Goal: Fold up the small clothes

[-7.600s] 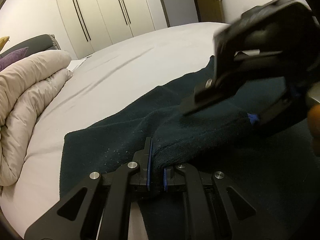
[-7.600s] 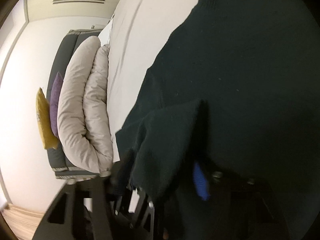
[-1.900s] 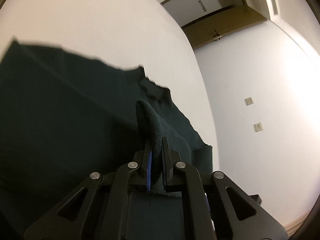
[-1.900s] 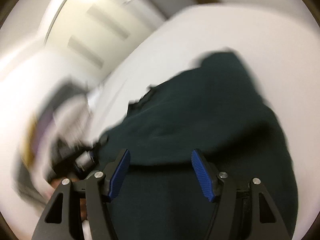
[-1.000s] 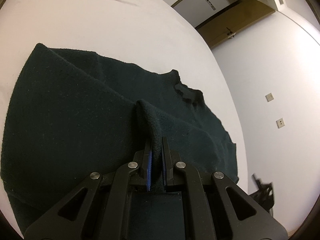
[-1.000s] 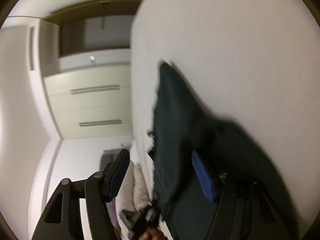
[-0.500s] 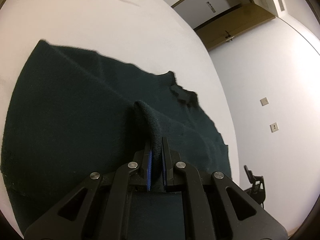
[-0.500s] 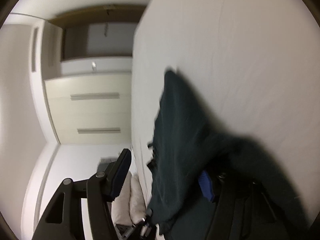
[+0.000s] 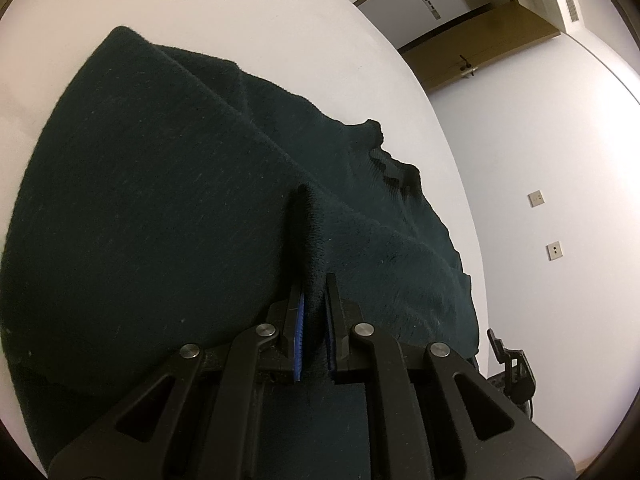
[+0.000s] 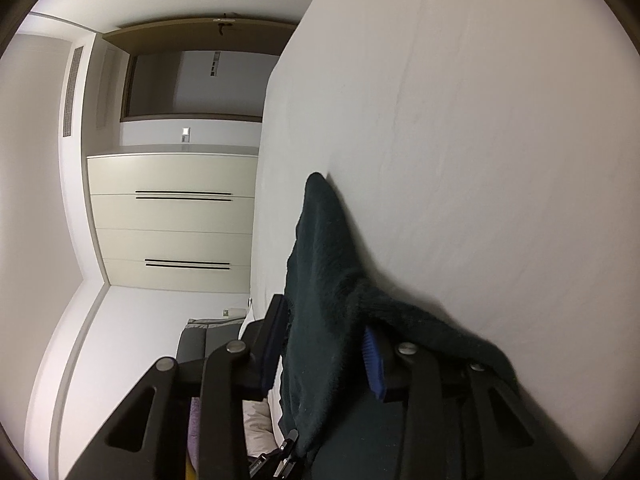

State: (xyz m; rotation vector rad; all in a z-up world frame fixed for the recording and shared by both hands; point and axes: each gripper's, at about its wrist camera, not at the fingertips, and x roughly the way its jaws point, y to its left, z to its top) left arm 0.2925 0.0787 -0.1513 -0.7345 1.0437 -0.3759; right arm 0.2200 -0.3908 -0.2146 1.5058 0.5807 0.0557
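A dark green knitted sweater (image 9: 160, 200) lies spread on the white bed (image 9: 240, 20), its neck opening (image 9: 394, 168) at the far right. My left gripper (image 9: 314, 320) is shut on a raised fold of the sweater (image 9: 310, 240) near its middle. In the right wrist view the same sweater (image 10: 324, 280) stands up between the open fingers (image 10: 372, 360) of my right gripper (image 10: 320, 352). Cloth lies between the blue pads and drapes over the right finger, and the jaws are wide apart.
The white bed (image 10: 480, 160) fills most of the right wrist view. Cream wardrobes (image 10: 172, 220) and a doorway (image 10: 200, 80) stand beyond it. A wooden door (image 9: 480, 48) and wall sockets (image 9: 536, 198) show in the left wrist view. A pillow and grey headboard (image 10: 212, 336) lie behind.
My right gripper has moved in from above the sweater so that cloth now sits between its open fingers. My left gripper keeps its hold on the fold and has barely moved.
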